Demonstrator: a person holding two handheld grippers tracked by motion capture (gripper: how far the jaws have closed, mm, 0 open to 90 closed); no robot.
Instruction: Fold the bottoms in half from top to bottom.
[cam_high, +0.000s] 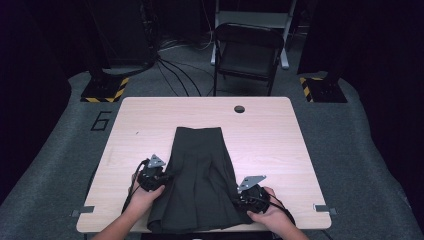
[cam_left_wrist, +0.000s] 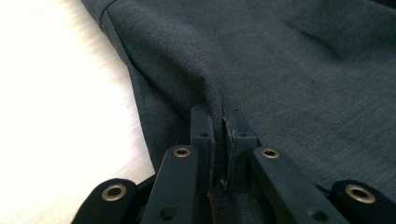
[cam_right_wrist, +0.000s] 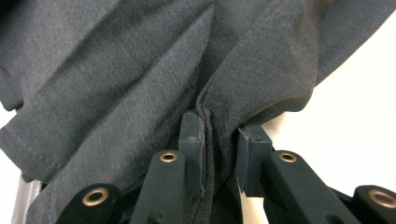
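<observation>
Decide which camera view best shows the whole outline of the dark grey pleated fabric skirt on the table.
The high view: the dark grey pleated fabric skirt lies whole on the light wooden table, narrow end far, wide hem near. The left gripper view shows a fold pinched between fingers; the right gripper view shows bunched cloth between fingers.

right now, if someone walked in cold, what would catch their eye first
A dark grey pleated skirt lies spread down the middle of the pale wooden table, waistband at the far end and hem at the near edge. The left gripper pinches its left edge and the right gripper has a bunched fold at its right edge. Beyond the table stands a black folding chair.
</observation>
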